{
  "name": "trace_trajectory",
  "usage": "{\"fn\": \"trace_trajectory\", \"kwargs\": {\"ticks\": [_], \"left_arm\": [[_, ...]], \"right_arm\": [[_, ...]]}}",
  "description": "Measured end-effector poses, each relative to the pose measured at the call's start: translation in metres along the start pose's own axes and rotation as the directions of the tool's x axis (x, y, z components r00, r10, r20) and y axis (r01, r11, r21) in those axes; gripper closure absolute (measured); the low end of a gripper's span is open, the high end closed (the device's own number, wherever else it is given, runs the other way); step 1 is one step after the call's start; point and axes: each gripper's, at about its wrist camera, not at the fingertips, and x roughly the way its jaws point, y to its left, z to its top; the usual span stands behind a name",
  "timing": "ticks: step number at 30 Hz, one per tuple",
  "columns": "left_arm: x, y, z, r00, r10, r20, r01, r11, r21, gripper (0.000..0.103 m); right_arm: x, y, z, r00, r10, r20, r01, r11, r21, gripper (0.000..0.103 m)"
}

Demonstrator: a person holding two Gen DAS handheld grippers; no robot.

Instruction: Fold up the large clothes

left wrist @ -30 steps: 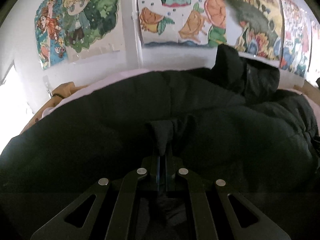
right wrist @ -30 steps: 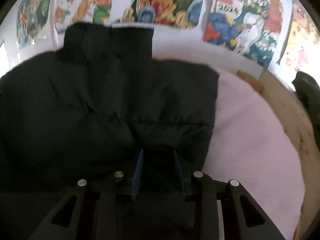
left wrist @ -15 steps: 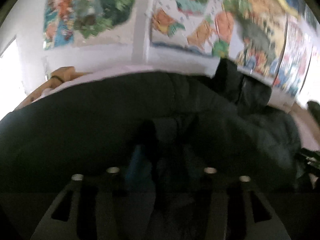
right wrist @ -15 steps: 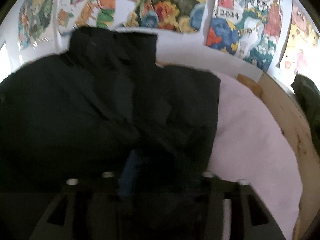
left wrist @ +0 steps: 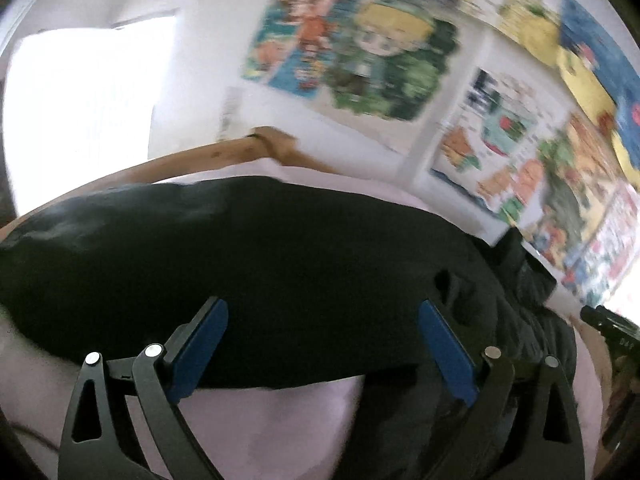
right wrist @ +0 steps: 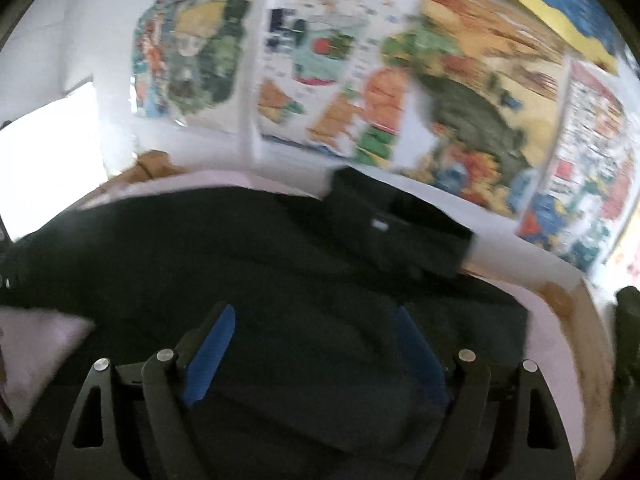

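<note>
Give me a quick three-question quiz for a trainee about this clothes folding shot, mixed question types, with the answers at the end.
1. True or false: the left hand-held gripper is clamped on the black jacket.
2. Multiple choice: the jacket lies on A) a pink cover, B) a bare steel counter, C) a blue rug.
3. Short answer: what covers the white wall behind the jacket?

Key
1. False: its jaws are opening, blue pads wide apart, no fabric pinched. The right hand-held gripper is opening too.
2. A.
3. Colourful cartoon posters, hung side by side.
</note>
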Motion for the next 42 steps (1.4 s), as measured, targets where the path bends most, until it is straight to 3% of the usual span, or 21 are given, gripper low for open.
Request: {"fn": "trace_trajectory", "kwargs": {"ticks": [6,9,14,20,21,27,29,31,33,36,38,42], "left_arm": [[-0.032,0.046,-0.015,0.991,0.125,0.045,-0.116,0.979,-0.166,0.009],[-0.045,0.075,-0.028,0.981,0.181,0.064,-0.154,0.941,-0.300,0.009],[-0.047,0.116,-0.034,0.978,0.196,0.073,-0.141,0.877,-0.459,0.008],[-0.055,0.132,-0.031,0.964,0.231,0.133,-0.138,0.861,-0.490,0.008],[-0.054,0.134,-0.031,0.963,0.228,0.142,-0.131,0.859,-0.494,0.008],[-0.058,0.131,-0.027,0.945,0.248,0.213,-0.128,0.880,-0.458,0.010],[-0.059,0.131,-0.025,0.940,0.253,0.230,-0.125,0.880,-0.457,0.019],[-0.057,0.129,-0.022,0.934,0.266,0.239,-0.139,0.885,-0.443,0.045],[-0.053,0.127,-0.018,0.932,0.271,0.242,-0.149,0.893,-0.425,0.064],[-0.050,0.126,-0.012,0.931,0.251,0.265,-0.127,0.904,-0.409,0.084],[-0.055,0.122,-0.006,0.923,0.225,0.313,-0.097,0.921,-0.377,0.088],[-0.076,0.097,0.012,0.890,0.127,0.438,-0.024,0.972,-0.233,0.091]], "right_arm": [[0.053,0.062,0.010,0.999,0.042,-0.012,-0.041,0.999,0.026,0.020],[0.084,0.088,0.004,1.000,0.006,-0.021,-0.006,1.000,-0.005,0.020],[0.115,0.101,-0.014,0.995,-0.095,0.010,0.095,0.994,-0.046,0.020],[0.148,0.092,-0.031,0.994,-0.104,-0.010,0.105,0.994,0.011,0.020],[0.150,0.093,-0.033,0.995,-0.101,-0.009,0.101,0.995,0.011,0.016],[0.172,0.097,-0.042,0.995,-0.094,-0.021,0.094,0.996,-0.009,0.005],[0.181,0.093,-0.046,0.997,-0.070,-0.037,0.071,0.997,0.012,0.003],[0.185,0.091,-0.049,0.997,-0.054,-0.047,0.056,0.998,0.027,0.003],[0.184,0.092,-0.052,0.998,-0.057,-0.041,0.058,0.998,0.026,0.003],[0.183,0.092,-0.052,0.998,-0.056,-0.038,0.057,0.998,0.029,0.003],[0.177,0.090,-0.051,0.999,-0.042,-0.025,0.043,0.998,0.043,0.003],[0.154,0.079,-0.043,1.000,0.014,-0.020,-0.012,0.996,0.087,0.003]]}}
